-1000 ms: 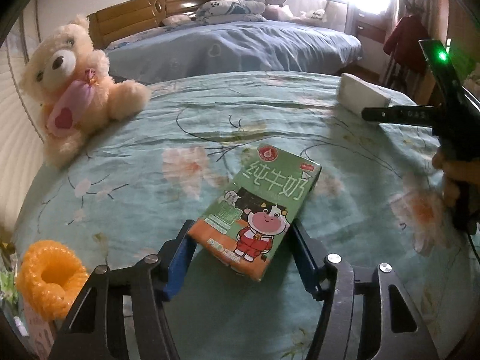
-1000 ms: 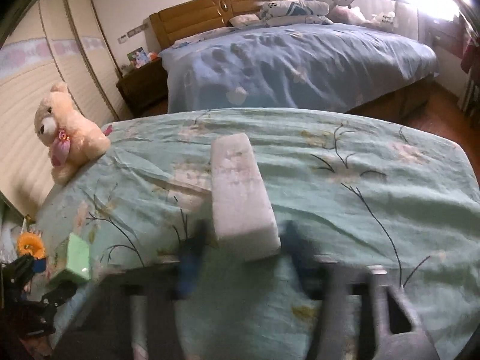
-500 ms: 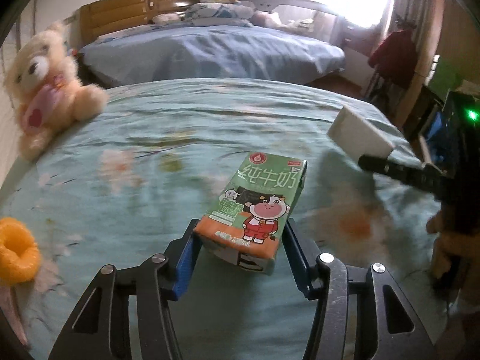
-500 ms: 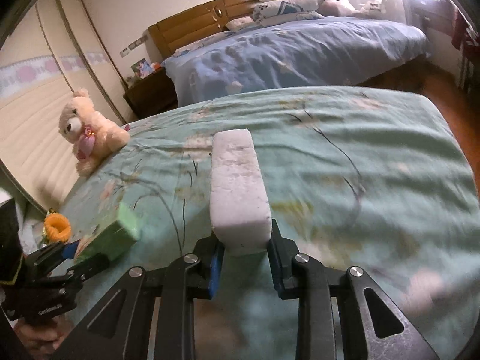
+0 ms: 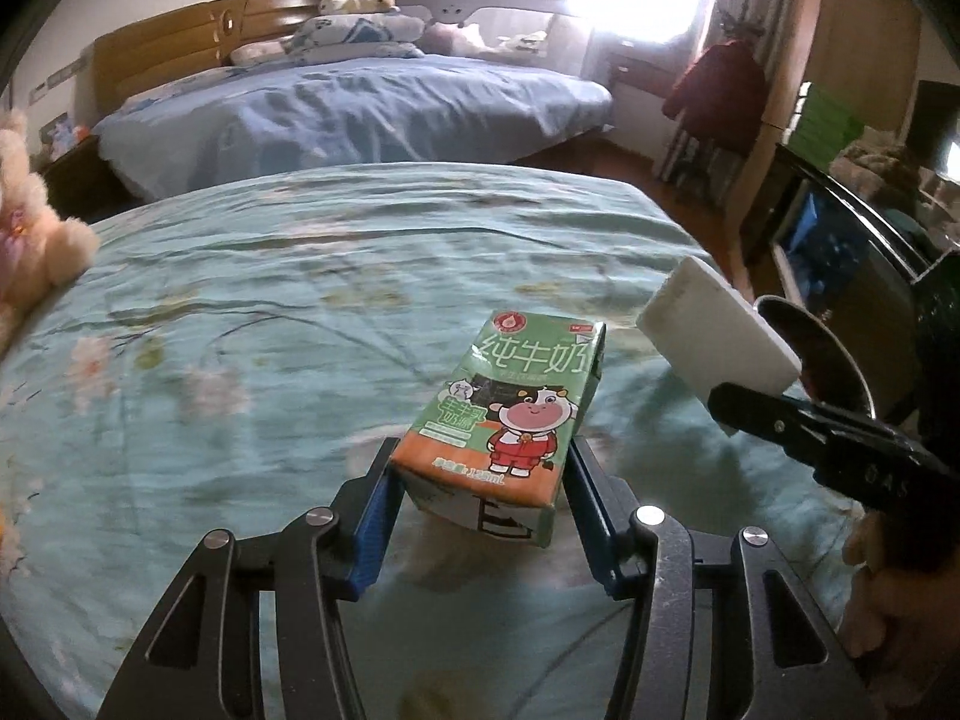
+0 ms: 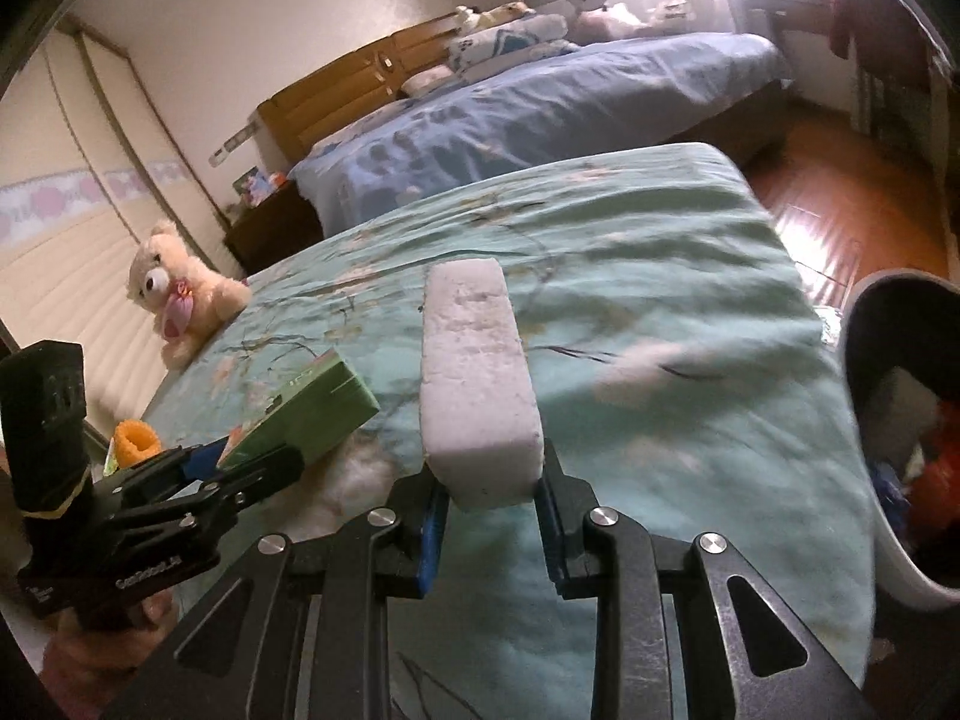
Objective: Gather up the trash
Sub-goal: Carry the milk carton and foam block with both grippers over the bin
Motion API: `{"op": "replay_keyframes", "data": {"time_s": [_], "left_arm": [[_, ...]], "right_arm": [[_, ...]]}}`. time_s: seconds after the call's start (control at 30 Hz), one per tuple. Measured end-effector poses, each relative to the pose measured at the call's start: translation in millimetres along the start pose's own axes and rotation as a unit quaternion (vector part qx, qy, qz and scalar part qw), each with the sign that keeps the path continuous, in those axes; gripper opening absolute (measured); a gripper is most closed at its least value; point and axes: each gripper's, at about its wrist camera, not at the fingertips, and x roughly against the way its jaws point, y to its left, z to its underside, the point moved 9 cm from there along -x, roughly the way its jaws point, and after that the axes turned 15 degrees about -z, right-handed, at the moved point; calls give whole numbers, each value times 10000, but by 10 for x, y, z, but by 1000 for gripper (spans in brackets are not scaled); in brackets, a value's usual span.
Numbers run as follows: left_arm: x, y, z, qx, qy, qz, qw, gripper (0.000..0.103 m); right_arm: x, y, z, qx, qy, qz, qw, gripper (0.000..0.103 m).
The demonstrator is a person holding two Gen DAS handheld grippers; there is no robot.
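Milk carton: clamped between the left hand-held gripper fingers, lifted above the floral bedspread
Foam block: pinched by the right hand-held gripper, pointing forward over the bed
Right view only: trash bin at right edge, rubbish inside; teddy bear fully seen
Left view only: carton's cow print, right gripper reaching in from the right

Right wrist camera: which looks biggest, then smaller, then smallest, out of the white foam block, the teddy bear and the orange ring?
1. White foam block, but it sits right at the camera, held in the right gripper, so nearness inflates it.
2. Teddy bear, farther off on the bedspread.
3. Orange ring, partly hidden.
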Motion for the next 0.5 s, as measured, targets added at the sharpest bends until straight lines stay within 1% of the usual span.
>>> {"op": "replay_keyframes", "data": {"time_s": [0.23,0.4,0.5], "left_arm": [[-3,-303,4,-254,-9,153,9996,51],[-97,-448,73,-261,276,217,9990,52],[-125,-503,57,-310,287,173,9990,52]], "right_arm": [[257,-182,97,-232,-194,155,9994,27],[372,-265,168,-358,-233,197,9989,27],[422,-299,170,-400,-286,214,9986,27]]}}
